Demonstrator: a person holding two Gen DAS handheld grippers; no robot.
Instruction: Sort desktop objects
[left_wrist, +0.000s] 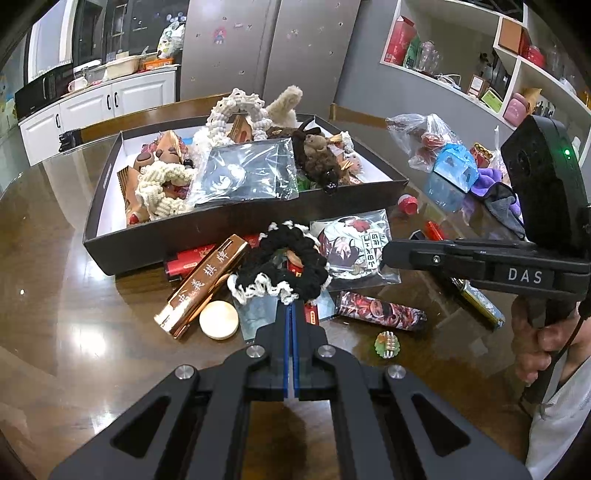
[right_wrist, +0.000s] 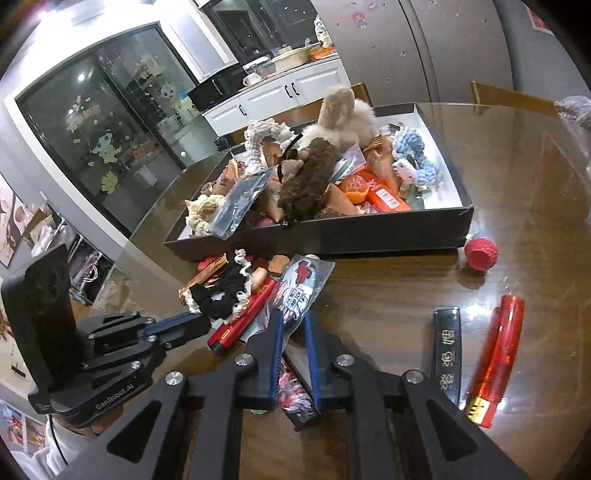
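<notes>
Left tongs (left_wrist: 291, 310) are seen pressed together, tips at the near edge of the black crochet scrunchie (left_wrist: 282, 264); whether its lace frill is pinched cannot be told. The scrunchie lies on the desk (left_wrist: 74, 295) just in front of the black box (left_wrist: 236, 225), over a gold case (left_wrist: 201, 286) and red lighters. It is judged soft, light and squashy, non-fragile; best taken by bunching the rim, though snagging on neighbours is likely. Right tongs (right_wrist: 293, 325) are narrowly apart, straddling the bagged badge (right_wrist: 295, 291) just in front of the box; nothing is visibly clamped. The bag is judged slippery, to be gripped at its edge.
</notes>
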